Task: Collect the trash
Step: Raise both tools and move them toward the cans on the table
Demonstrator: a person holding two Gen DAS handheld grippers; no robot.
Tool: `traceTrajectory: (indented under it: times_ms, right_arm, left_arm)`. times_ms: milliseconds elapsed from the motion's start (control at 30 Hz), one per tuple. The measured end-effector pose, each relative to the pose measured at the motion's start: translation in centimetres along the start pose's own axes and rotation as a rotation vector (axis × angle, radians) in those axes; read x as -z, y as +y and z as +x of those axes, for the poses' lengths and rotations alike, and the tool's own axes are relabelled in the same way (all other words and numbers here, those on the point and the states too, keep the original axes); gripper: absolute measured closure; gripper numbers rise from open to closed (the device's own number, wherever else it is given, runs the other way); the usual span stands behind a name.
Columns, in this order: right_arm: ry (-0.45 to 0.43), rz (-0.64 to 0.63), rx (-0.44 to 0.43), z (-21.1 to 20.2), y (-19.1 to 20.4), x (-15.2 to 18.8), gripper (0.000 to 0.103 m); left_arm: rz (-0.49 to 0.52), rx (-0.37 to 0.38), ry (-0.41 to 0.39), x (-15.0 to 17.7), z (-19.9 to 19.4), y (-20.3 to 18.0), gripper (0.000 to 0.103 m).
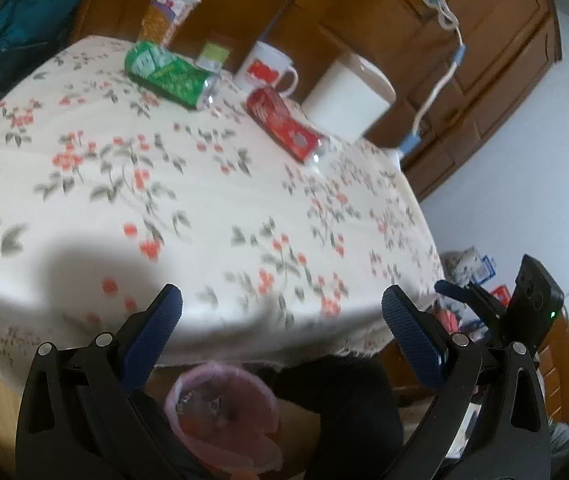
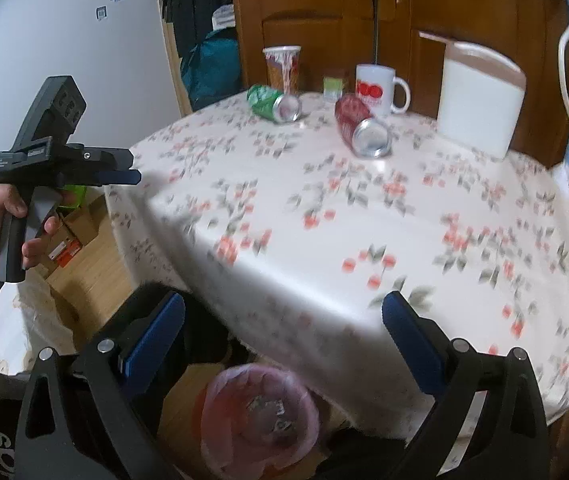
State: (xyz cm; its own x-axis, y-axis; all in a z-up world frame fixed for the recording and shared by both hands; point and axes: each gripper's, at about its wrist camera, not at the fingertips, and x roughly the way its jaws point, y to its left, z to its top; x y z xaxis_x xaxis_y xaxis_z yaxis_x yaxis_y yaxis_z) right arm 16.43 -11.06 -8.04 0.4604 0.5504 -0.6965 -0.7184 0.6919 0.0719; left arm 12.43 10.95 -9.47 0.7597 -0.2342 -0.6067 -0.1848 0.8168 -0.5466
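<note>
A green can (image 1: 172, 74) (image 2: 273, 103) and a red can (image 1: 286, 122) (image 2: 360, 128) lie on their sides at the far side of the floral tablecloth (image 1: 204, 200) (image 2: 364, 220). A bin lined with a pink bag (image 1: 224, 420) (image 2: 258, 416) stands on the floor below the table's near edge. My left gripper (image 1: 282, 312) is open and empty over the near edge; it also shows in the right wrist view (image 2: 132, 176). My right gripper (image 2: 284, 316) is open and empty above the bin; it also shows in the left wrist view (image 1: 450, 288).
A paper noodle cup (image 1: 168, 16) (image 2: 282, 68), a small green box (image 1: 212, 56) (image 2: 333, 86), a white mug (image 1: 266, 70) (image 2: 380, 90) and a white container (image 1: 348, 96) (image 2: 478, 100) stand at the table's back. Wooden cabinets are behind. Cardboard boxes (image 2: 68, 240) sit on the floor.
</note>
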Motion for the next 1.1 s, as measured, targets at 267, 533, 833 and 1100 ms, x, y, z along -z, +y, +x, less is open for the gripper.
traceTrajectory:
  times_ms: [267, 533, 833, 1100]
  right_arm:
    - [-0.027, -0.008, 0.019, 1.2, -1.8, -5.0, 0.005]
    - [-0.036, 0.001, 0.007, 2.9, -3.7, -9.5, 0.005]
    - [-0.014, 0.007, 0.000, 5.9, -5.9, -13.3, 0.005]
    - [0.035, 0.038, -0.009, 9.9, -7.9, -16.5, 0.005]
  left_arm:
    - [-0.046, -0.001, -0.045, -5.6, 0.0, 1.6, 0.006]
    - [-0.109, -0.009, -0.059, -10.0, 1.2, 3.6, 0.006]
    - [-0.212, -0.019, -0.055, -14.2, 3.8, 6.7, 0.006]
    - [-0.334, -0.022, -0.038, -16.6, 6.6, 9.5, 0.006]
